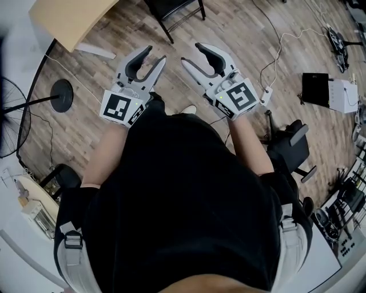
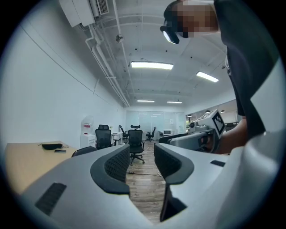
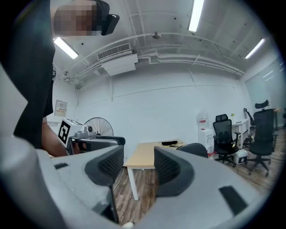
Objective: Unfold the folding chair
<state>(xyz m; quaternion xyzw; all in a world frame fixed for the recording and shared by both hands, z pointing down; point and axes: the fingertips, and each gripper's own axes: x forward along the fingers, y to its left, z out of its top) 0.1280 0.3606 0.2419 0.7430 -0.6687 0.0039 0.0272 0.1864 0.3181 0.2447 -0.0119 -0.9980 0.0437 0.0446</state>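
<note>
A black chair (image 1: pixel 171 10) with thin metal legs stands on the wood floor at the top of the head view, beyond both grippers. A dark rounded chair back shows beside the desk in the left gripper view (image 2: pixel 82 151) and in the right gripper view (image 3: pixel 196 148). My left gripper (image 1: pixel 156 53) is held level at chest height, open, with only floor between its jaws (image 2: pixel 142 156). My right gripper (image 1: pixel 190 52) is beside it, also open and holding nothing (image 3: pixel 138 161). Each gripper shows in the other's view: the right one (image 2: pixel 201 133), the left one (image 3: pixel 89 141). Neither touches the chair.
A light wooden desk (image 1: pixel 68 20) stands at upper left. A floor fan (image 1: pixel 11 114) with a round base (image 1: pixel 62 94) is at left. A black office chair (image 1: pixel 289 146) is at right, near cables (image 1: pixel 274 51) and a white box (image 1: pixel 343 91). More office chairs (image 2: pixel 135 138) stand down the room.
</note>
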